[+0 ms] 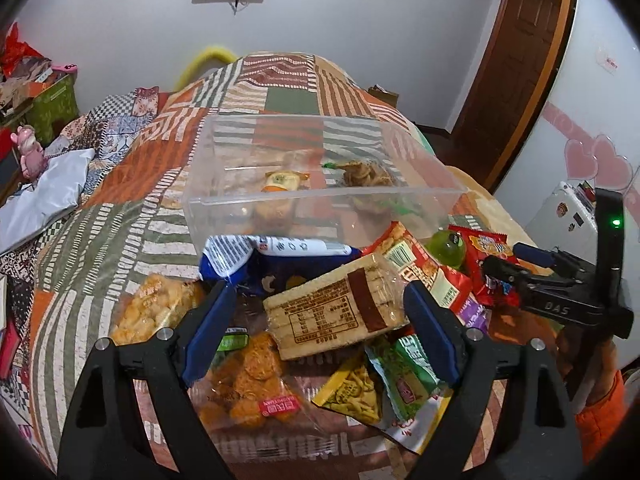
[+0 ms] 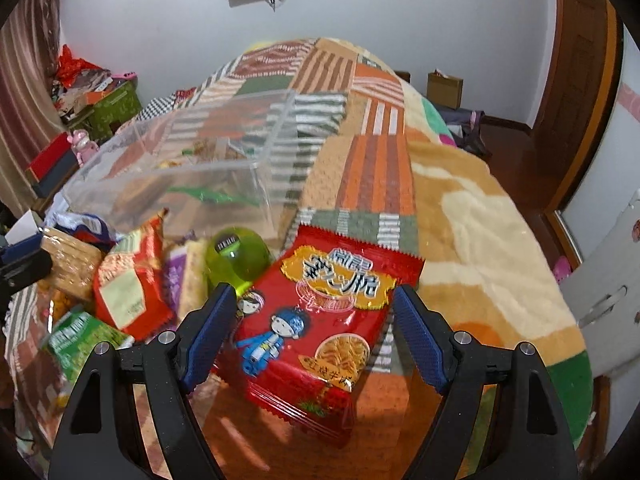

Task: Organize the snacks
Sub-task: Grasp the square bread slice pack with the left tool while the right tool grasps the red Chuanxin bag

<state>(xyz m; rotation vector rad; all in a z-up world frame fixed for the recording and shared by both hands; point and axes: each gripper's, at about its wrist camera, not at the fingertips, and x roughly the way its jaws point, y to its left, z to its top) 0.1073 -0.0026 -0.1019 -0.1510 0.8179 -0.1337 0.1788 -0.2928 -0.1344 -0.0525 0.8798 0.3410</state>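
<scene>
A clear plastic bin lies on the patchwork bedspread with a few snacks inside; it also shows in the right wrist view. A pile of snack packets lies in front of it. My left gripper is open, its fingers on either side of a tan cracker pack. My right gripper is open around a red noodle-snack packet, which lies on the bed. The right gripper also shows in the left wrist view, by the same red packet.
Around the cracker pack lie a blue bag, a clear bag of orange biscuits, a yellow puff bag, green packets, a red-and-cream bag and a green jelly cup. Boxes stand left of the bed.
</scene>
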